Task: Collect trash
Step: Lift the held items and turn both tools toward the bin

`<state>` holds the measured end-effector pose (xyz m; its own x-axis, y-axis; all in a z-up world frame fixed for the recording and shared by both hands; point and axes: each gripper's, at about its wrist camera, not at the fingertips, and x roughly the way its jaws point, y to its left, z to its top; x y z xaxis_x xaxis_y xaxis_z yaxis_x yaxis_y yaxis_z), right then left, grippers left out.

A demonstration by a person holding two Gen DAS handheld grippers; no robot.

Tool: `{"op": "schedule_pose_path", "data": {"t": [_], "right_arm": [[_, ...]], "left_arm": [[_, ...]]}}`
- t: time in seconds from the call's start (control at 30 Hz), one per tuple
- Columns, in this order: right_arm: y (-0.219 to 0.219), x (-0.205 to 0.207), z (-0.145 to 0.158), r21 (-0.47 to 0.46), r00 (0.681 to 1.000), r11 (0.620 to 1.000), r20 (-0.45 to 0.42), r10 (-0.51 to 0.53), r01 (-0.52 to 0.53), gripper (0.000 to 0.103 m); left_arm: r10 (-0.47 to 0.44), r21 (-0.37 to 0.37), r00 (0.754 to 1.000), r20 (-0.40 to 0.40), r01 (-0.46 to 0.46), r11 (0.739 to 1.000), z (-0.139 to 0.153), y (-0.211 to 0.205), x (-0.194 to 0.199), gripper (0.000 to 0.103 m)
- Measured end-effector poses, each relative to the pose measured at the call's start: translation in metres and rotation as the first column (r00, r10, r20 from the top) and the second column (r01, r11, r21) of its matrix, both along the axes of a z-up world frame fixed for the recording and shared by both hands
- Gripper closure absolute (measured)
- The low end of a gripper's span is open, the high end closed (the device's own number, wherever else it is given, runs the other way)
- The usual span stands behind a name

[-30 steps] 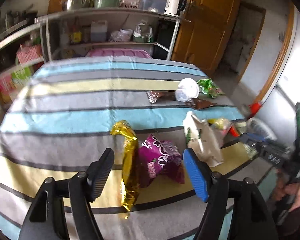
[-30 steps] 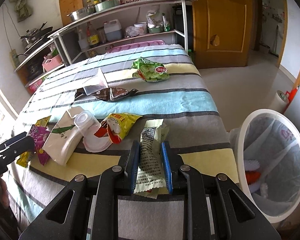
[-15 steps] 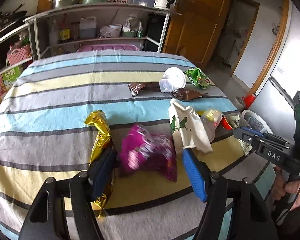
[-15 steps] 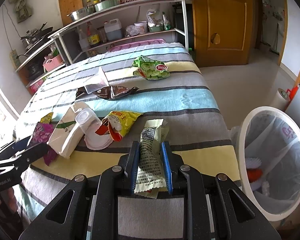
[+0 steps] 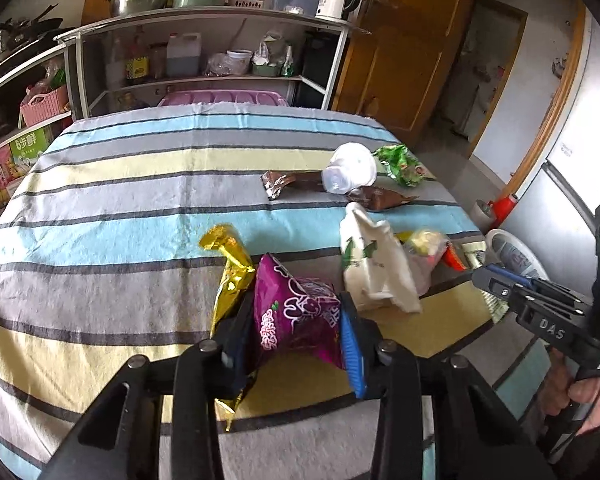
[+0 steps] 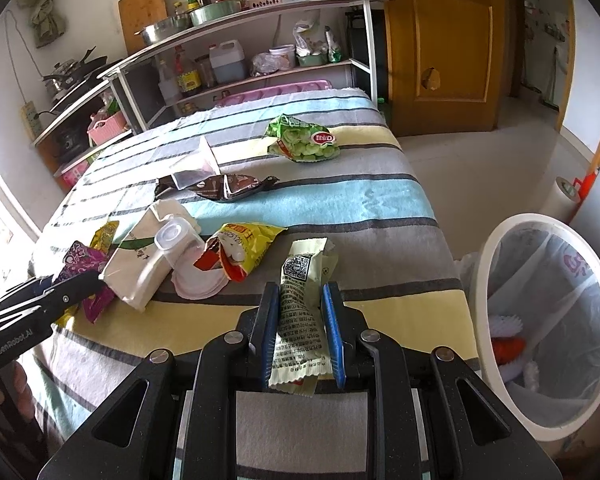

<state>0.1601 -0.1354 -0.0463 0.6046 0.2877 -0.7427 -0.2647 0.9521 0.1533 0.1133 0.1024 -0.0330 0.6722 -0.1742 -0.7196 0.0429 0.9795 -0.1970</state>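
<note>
A purple snack bag (image 5: 300,320) stands crumpled between the pads of my left gripper (image 5: 296,306), whose jaws are closing and press on it from both sides. A gold wrapper (image 5: 230,264) lies against the outside of the left finger, partly under it. My right gripper (image 6: 301,292) is shut on a pale green wrapper with a QR code (image 6: 304,264), held just above the near edge of the table. The white bin with a clear liner (image 6: 500,240) stands on the floor to the right of that gripper.
On the striped tablecloth (image 6: 380,196) lie a white paper bag (image 6: 140,256), a plastic cup (image 6: 176,240), a yellow snack bag (image 6: 248,240), a brown wrapper (image 6: 228,188) and a green bag (image 6: 304,144). Kitchen shelves (image 6: 260,8) stand behind the table.
My left gripper's jaws have come together on the purple bag, which now stands crumpled between the pads; the gold wrapper ended up outside them. The right gripper has not moved.
</note>
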Motion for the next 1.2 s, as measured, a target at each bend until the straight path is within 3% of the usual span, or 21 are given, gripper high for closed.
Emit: {"op": "schedule_pose_path", "data": {"t": [0.43,0.67,0.9,0.97,1.03,1.2], "right_arm": [[-0.027,-0.018,0.02,0.038,0.999,0.999,0.042,-0.03,0.028,0.08],[-0.039,-0.027,0.018,0.04,0.998,0.998,0.036,-0.041,0.04,0.08],[-0.049,-0.03,0.01,0.045,0.998,0.997,0.016,-0.057,0.056,0.08],[-0.051,-0.031,0.01,0.045,0.998,0.997,0.017,-0.059,0.058,0.08],[-0.052,-0.031,0.009,0.047,0.998,0.997,0.014,-0.058,0.058,0.08],[-0.051,-0.032,0.008,0.048,0.998,0.997,0.013,-0.057,0.056,0.08]], "left_arm": [[-0.068,0.019,0.992,0.107,0.067,0.998,0.04,-0.027,-0.019,0.063],[-0.166,-0.071,0.986,0.032,0.168,0.983,0.019,-0.043,-0.024,0.063],[-0.235,-0.043,0.971,-0.041,0.233,0.971,-0.002,-0.055,-0.031,0.061],[-0.236,-0.032,0.971,-0.035,0.234,0.972,0.0,-0.054,-0.035,0.061],[-0.248,-0.007,0.968,-0.028,0.248,0.969,0.003,-0.057,-0.037,0.054],[-0.333,0.071,0.943,-0.027,0.334,0.94,-0.001,-0.082,-0.049,0.052]]}}
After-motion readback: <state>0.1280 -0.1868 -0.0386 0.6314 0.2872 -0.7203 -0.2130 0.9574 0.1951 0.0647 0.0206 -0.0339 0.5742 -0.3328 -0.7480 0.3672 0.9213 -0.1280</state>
